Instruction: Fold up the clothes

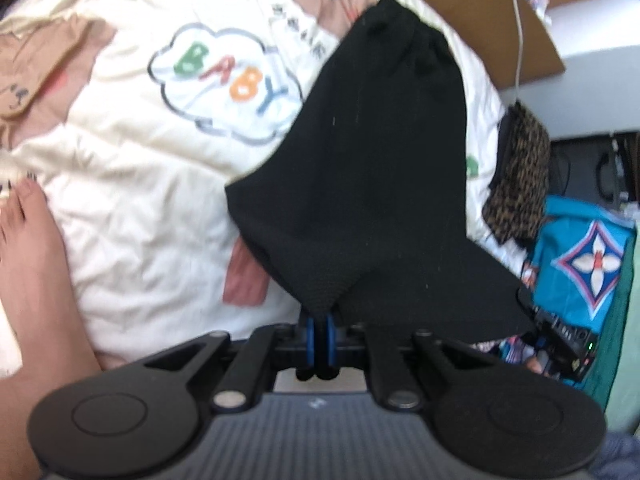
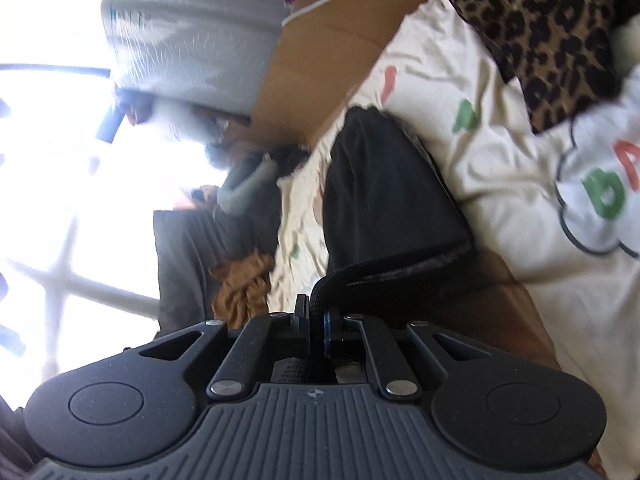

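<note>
A cream bed cover [image 1: 132, 184] printed with a "BABY" cloud fills most of the left wrist view, with a bare foot [image 1: 28, 248] at the left edge and a leopard-print cloth [image 1: 520, 176] at the right. A cardboard box [image 1: 492, 20] sits at the upper right. The black garment [image 1: 368, 168] runs from the lower centre of the frame up to the upper middle, lifted off the bed cover near the camera, its far end bunched against the bedding. In the right wrist view the same garment stands in the centre, a folded edge toward the camera.

The left gripper [image 1: 320, 322] is pinched tight on a corner of the garment, fabric bunching into its blue pads. The right gripper [image 2: 316, 316] is likewise clamped on a thick hemmed edge (likely a waistband, though blur makes that uncertain).

To do this step well, I would keep both grips firm, hold the two pinched points level and taut so the cloth hangs flat, then lay the fold down evenly.
</note>
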`<state>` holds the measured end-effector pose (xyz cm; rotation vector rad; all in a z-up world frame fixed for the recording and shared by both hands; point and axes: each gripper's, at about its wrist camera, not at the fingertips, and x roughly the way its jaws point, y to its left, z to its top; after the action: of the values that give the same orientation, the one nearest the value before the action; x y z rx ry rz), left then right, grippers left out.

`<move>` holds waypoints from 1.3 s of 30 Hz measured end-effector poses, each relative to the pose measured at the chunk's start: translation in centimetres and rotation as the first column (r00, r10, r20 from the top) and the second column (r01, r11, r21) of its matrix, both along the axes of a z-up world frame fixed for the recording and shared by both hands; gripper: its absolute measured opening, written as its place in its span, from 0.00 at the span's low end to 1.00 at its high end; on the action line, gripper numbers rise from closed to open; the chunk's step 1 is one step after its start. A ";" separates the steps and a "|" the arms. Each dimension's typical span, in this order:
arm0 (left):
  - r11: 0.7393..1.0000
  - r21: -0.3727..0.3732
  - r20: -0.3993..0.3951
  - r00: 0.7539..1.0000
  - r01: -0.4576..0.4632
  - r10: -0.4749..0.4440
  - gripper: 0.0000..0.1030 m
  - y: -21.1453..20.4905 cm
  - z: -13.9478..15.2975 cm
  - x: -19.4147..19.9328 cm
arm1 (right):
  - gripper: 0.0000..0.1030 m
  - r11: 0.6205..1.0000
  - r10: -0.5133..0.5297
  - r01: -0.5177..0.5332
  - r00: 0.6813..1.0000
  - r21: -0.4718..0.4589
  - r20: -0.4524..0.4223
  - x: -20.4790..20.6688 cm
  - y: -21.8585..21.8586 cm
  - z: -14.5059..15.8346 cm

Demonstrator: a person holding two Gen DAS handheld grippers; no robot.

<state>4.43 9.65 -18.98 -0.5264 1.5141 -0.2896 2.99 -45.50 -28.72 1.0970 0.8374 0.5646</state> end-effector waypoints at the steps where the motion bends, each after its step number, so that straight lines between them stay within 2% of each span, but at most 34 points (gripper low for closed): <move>1: 1.000 -0.005 0.007 1.000 -0.016 0.016 0.06 0.1 0.0 0.4 | 0.04 1.000 -0.014 0.014 1.000 0.006 0.007 0.4 0.3 0.2; 7: 0.997 -0.010 0.074 0.994 -0.075 0.076 0.06 0.4 1.3 3.2 | 0.04 0.998 -0.064 0.063 0.997 0.015 0.034 4.0 2.0 1.4; 12: 0.987 -0.024 0.132 0.978 -0.160 0.162 0.06 1.0 1.6 5.3 | 0.04 0.996 -0.074 0.076 0.996 -0.035 0.049 7.6 3.1 2.7; 14: 0.984 -0.025 0.154 0.972 -0.175 0.177 0.06 1.0 1.4 6.5 | 0.04 0.995 -0.070 0.073 0.997 -0.066 0.043 9.0 3.5 2.7; 19: 0.977 -0.025 0.186 0.959 -0.212 0.213 0.06 0.8 -0.1 9.1 | 0.04 0.971 -0.062 0.063 0.998 -0.231 0.011 11.5 4.2 2.6; 22: 0.979 -0.017 0.210 0.956 -0.205 0.204 0.06 0.1 -0.6 10.3 | 0.04 0.969 -0.066 0.065 0.998 -0.238 0.002 12.5 4.4 2.5; 28: 0.973 -0.025 0.222 0.948 -0.231 0.230 0.06 -1.3 -2.4 12.7 | 0.05 0.953 -0.028 0.016 0.999 -0.303 -0.034 15.1 5.2 2.5; 39: 0.967 -0.007 0.203 0.947 -0.254 0.250 0.06 -1.1 -4.9 15.8 | 0.05 0.946 -0.033 0.006 0.996 -0.325 -0.079 18.5 5.2 0.5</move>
<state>20.21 8.60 -23.93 -0.6484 1.2358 -0.1248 21.53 -40.27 -28.24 0.8289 0.9534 0.3490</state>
